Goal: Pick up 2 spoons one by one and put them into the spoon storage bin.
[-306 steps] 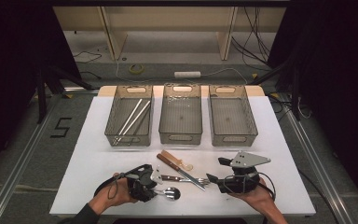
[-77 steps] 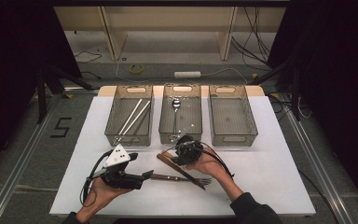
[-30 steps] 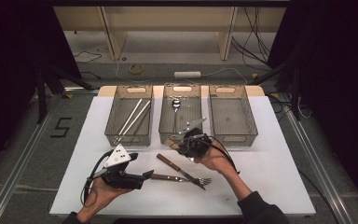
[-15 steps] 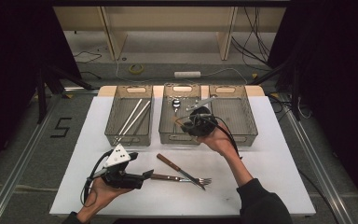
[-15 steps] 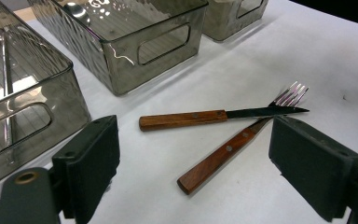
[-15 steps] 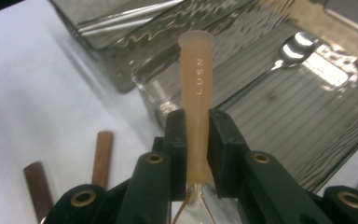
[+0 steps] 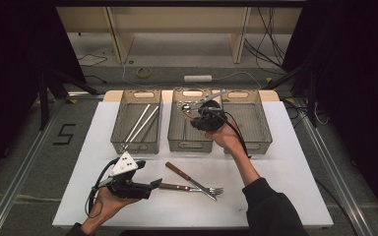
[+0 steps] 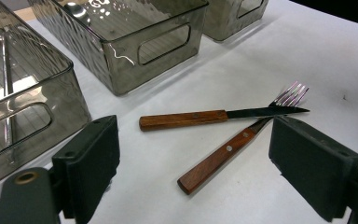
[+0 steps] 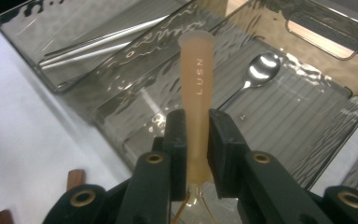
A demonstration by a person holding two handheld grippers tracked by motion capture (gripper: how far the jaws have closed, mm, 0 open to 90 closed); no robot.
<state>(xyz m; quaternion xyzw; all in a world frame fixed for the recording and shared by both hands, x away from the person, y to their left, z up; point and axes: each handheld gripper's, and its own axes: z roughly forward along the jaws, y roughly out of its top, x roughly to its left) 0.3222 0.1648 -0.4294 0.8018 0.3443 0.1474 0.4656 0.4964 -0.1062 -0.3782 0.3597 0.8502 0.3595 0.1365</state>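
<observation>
Even overhead light keeps the white table (image 7: 295,162) bright while the room at left and right is black. Shadows are faint. Glare ripples on the clear bins (image 9: 135,88). The close jaws look soft.

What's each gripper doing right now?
Left gripper: open, holding nothing.
Right gripper: shut on a beige-handled utensil, above the middle bin.

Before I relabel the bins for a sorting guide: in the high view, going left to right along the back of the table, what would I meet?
Left bin holding long pale sticks → middle bin with the right claw above it → right bin.
</observation>
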